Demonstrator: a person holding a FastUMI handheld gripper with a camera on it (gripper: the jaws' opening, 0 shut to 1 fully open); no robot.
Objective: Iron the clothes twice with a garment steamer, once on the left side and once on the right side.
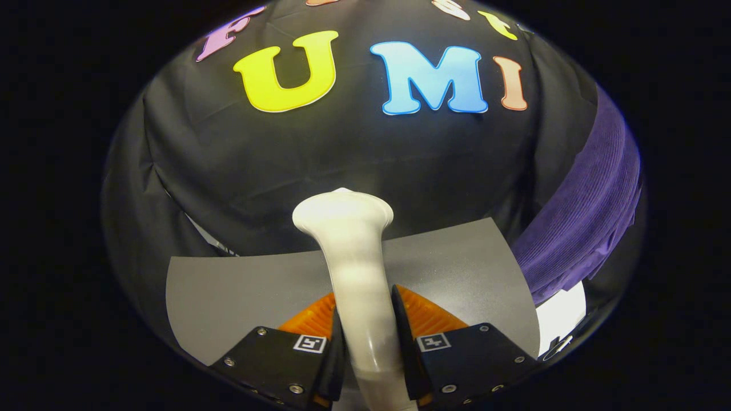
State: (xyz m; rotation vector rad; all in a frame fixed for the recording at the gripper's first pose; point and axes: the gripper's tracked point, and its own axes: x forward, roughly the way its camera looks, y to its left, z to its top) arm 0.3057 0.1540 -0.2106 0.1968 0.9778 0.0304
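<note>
The gripper (366, 334) is clamped on the neck of the white garment steamer (354, 257), head pointing forward for ironing. The purple garment (588, 205) hangs well off to the right, untouched.

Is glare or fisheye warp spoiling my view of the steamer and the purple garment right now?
Gripper view: the steamer, clamped between both fingers, has a bright sheen on its head but a readable outline; the purple garment, beyond the fingers to the right, is bent by fisheye curvature and dimly lit; the grey mat is evenly lit, without hard shadows.
</note>
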